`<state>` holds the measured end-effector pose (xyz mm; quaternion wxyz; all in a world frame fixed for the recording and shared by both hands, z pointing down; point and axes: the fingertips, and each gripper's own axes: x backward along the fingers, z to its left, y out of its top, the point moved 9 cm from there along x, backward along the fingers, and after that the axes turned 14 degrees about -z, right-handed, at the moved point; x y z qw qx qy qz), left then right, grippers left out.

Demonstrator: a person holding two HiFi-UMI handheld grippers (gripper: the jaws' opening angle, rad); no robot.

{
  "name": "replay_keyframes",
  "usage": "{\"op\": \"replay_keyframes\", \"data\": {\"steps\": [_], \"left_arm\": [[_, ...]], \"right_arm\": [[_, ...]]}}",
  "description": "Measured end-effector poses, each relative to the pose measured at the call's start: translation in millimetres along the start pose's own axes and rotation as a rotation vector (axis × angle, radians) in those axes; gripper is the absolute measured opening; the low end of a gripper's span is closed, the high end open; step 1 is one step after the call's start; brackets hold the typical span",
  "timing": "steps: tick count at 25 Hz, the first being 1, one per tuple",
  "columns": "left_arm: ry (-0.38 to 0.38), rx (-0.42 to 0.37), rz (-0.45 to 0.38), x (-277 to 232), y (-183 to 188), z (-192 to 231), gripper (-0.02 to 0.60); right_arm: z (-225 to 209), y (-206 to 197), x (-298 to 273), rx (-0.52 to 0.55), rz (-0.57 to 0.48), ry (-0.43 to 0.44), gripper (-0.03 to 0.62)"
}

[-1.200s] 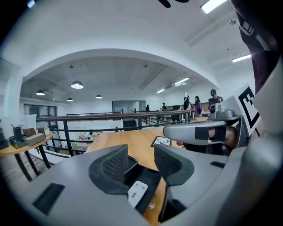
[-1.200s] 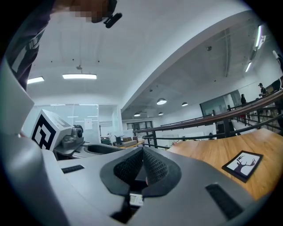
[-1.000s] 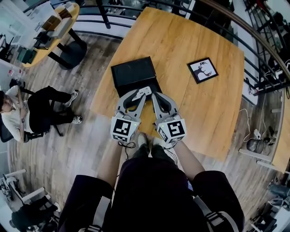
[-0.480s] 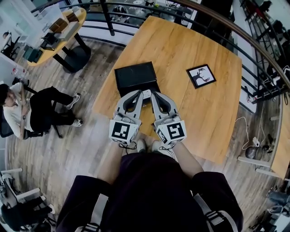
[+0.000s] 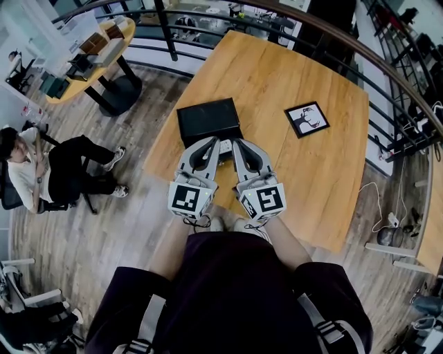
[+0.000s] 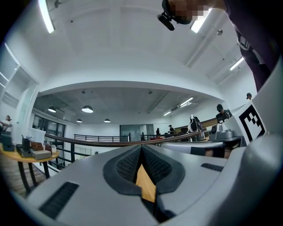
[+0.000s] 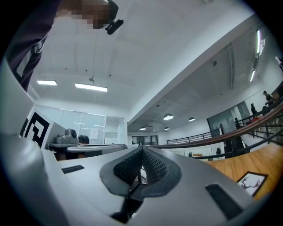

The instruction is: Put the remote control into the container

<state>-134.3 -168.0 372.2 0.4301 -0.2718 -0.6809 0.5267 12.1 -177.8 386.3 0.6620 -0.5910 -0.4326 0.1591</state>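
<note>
Left gripper (image 6: 141,146), jaws together, empty.

Open-plan office, upper level or mezzanine. Cues: dark metal railing (image 5: 208,14) curving along the top of the head view, also mid-frame in the left gripper view. Big wooden table (image 5: 304,173) at centre, framed picture (image 5: 309,119) on it. Round table (image 5: 119,34) upper left, loaded with boxes and desk gear. Person (image 5: 48,173) seated on a chair at left edge. Plank floor (image 5: 131,228), cables (image 5: 387,200) trailing at right. Round ceiling lights (image 6: 87,108), strip lights, glass partitions (image 7: 88,128), more people standing far back.
</note>
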Motion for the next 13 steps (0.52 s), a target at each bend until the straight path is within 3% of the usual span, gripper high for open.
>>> {"op": "replay_keyframes", "data": {"steps": [13], "left_arm": [[-0.003, -0.011, 0.005, 2.2, 3.5, -4.1, 0.012]], "right_arm": [[3.1, 2.6, 5.3, -0.002, -0.012, 0.010, 0.017]]}}
